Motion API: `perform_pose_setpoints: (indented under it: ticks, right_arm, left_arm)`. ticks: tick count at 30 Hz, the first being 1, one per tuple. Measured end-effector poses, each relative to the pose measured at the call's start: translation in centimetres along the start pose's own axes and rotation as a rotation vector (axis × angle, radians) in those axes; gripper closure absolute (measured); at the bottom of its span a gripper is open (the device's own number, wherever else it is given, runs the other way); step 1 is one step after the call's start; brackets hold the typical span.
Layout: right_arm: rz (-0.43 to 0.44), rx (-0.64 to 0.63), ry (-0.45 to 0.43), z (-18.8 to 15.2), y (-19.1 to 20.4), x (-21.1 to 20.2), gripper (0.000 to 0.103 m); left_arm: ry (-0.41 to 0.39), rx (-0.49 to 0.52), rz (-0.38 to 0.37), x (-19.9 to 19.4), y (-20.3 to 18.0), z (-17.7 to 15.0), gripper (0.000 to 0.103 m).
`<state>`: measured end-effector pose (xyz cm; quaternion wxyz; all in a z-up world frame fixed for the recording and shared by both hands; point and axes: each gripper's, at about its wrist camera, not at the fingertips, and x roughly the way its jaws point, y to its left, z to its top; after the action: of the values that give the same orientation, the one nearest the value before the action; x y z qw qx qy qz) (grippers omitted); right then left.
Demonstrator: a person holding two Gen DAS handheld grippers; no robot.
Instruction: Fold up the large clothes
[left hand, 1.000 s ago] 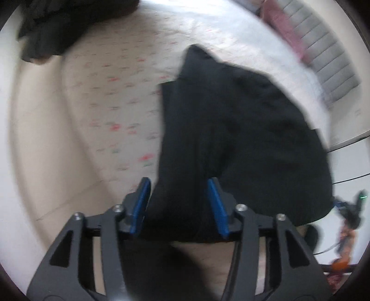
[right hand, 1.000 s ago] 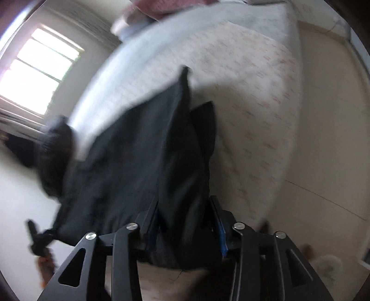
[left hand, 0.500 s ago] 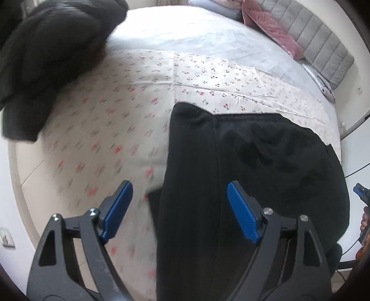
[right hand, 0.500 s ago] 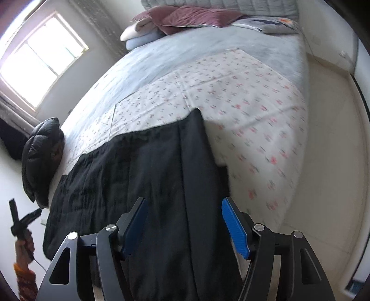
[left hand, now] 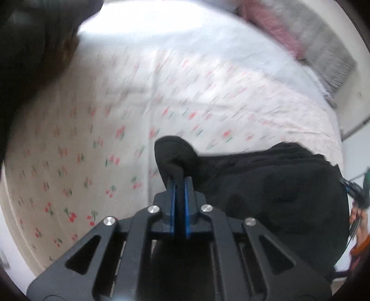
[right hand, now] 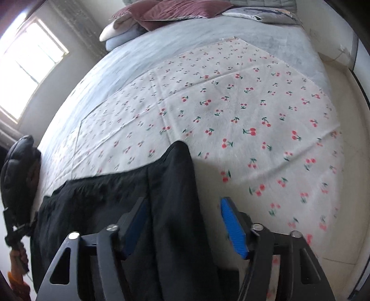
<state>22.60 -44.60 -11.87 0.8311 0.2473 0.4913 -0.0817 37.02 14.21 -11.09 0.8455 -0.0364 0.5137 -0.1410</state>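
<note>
Bed: cherry-print sheet (right hand: 231, 97) under the black garment (right hand: 171, 208).
Pillows (right hand: 175, 11): beyond garment.
Left gripper (left hand: 178, 185): pinching garment corner.
Right gripper (right hand: 185, 222): wide, astride garment.

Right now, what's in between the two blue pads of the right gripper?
In the right wrist view, the right gripper is open, and a fold of the black garment lies between its pads on the cherry-print sheet.

Left wrist view: mounted behind the left claw (left hand: 178, 185), looking forward along its fingers, close above the cherry-print sheet (left hand: 97, 129), facing the headboard end; blurred. Right wrist view: mounted behind the right claw (right hand: 185, 222), same forward aim, near the bed edge, facing the pillows (right hand: 175, 11) and window (right hand: 30, 67). Shared: cherry-print sheet (right hand: 231, 104) and black garment (left hand: 266, 185) (right hand: 171, 185).
</note>
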Motion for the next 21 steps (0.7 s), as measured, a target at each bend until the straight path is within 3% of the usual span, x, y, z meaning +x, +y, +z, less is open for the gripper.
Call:
perform_pose_setpoints:
  ticks: [1,4,7,9,12,16,17,19,21]
  right_arm:
    - [0.008,0.003,0.005,0.1,0.0,0.4,0.089]
    - [-0.016,-0.021,-0.068,0.0,0.8,-0.1,0.096]
    - [-0.021,-0.009,-0.192,0.4,1.0,-1.4,0.097]
    - [-0.023,0.025,-0.246,1.0,0.7,-1.9,0.098]
    - [-0.098,0.032,-0.313,2.1,0.5,-2.3,0.101]
    - [-0.041,0.106,-0.254,3.1,-1.2,-1.7,0.099]
    - [-0.027,0.101,-0.226,3.2,-1.3,-1.5,0.099]
    - [-0.009,0.069,-0.166,2.9,-0.9,-1.2,0.088]
    - [0.009,0.054,-0.113,2.5,-0.7,-0.9,0.057]
  left_arm:
    - [-0.07,0.032,0.002,-1.6,-0.7,-0.2,0.097]
    - [-0.231,0.033,0.018,-4.6,-0.5,-0.4,0.097]
    - [-0.294,-0.022,0.052,-4.5,1.0,-0.2,0.097]
    - [-0.28,-0.051,0.081,-2.9,1.8,-0.2,0.097]
    - [-0.233,-0.057,0.149,0.7,2.6,-0.7,0.097]
    - [-0.099,-0.155,0.222,4.9,4.8,-1.4,0.102]
    - [-0.081,-0.19,0.199,5.0,5.5,-1.3,0.102]
    - [-0.088,-0.212,0.193,4.2,5.9,-1.1,0.102]
    - [-0.098,-0.223,0.109,3.1,6.0,-1.0,0.099]
